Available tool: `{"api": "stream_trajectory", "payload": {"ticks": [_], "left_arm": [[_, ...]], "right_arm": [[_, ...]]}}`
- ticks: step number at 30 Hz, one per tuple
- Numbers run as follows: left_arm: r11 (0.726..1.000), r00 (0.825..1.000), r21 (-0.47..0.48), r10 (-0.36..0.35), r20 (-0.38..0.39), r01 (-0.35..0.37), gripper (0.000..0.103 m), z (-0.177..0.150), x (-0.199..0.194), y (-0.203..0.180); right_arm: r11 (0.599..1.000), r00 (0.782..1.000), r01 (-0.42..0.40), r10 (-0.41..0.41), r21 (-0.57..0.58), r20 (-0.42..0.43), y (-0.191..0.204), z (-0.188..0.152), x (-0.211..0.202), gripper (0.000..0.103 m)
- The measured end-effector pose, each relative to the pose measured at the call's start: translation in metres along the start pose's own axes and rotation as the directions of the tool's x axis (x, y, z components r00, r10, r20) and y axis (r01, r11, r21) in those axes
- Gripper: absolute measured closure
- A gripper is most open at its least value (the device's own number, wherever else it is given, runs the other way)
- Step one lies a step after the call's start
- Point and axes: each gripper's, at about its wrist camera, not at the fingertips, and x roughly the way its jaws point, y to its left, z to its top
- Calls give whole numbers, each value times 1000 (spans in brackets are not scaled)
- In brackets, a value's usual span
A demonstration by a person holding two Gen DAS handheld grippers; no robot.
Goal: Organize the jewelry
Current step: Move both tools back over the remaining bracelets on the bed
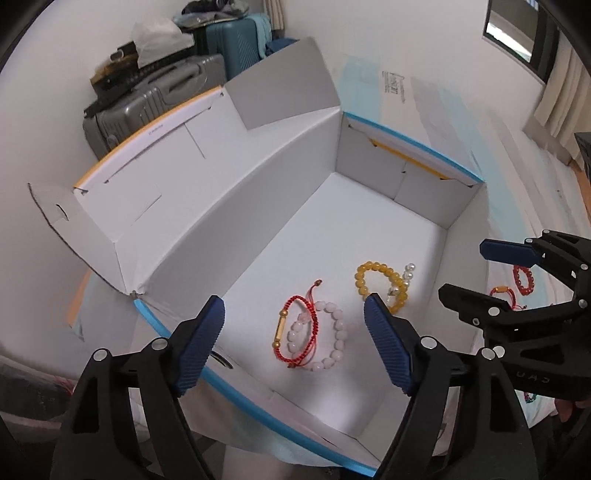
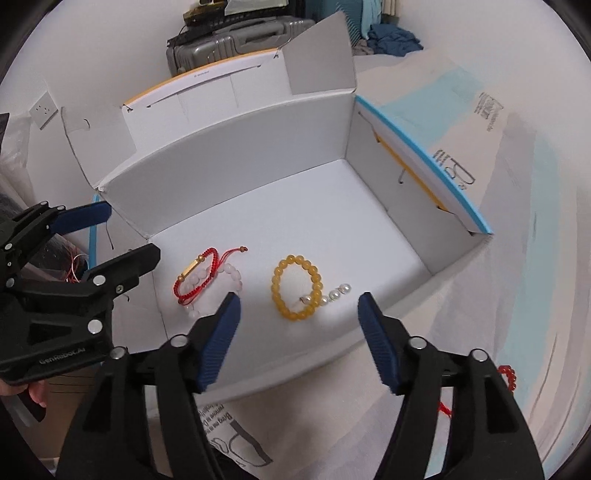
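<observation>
An open white box holds several bracelets. A red cord bracelet with a gold tube lies over a pale pink bead bracelet. A yellow bead bracelet lies beside a short pearl strand. My left gripper is open and empty over the box's near-left side. My right gripper is open and empty over the box's near-right edge. A red bead bracelet and another red cord bracelet lie outside the box.
The box stands on a pale printed sheet. Its lid flaps stand up at the back. Suitcases stand against the wall behind. A dark window is at the upper right.
</observation>
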Motion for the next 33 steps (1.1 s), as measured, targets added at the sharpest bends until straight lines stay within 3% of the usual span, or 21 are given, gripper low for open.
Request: {"api": "stream_trajectory", "payload": {"ticks": [12, 17, 33], "left_arm": [[999, 997, 16, 30, 72, -31, 6, -12, -25, -28], [999, 996, 36, 18, 87, -21, 6, -13, -35, -48], [992, 989, 127, -40, 145, 22, 6, -20, -67, -130]], "right_arm": [[999, 996, 26, -29, 42, 87, -17, -24, -44, 26], [997, 990, 43, -51, 66, 131, -30, -38, -63, 20], [988, 966, 81, -111, 135, 233, -80, -91, -127, 18]]}}
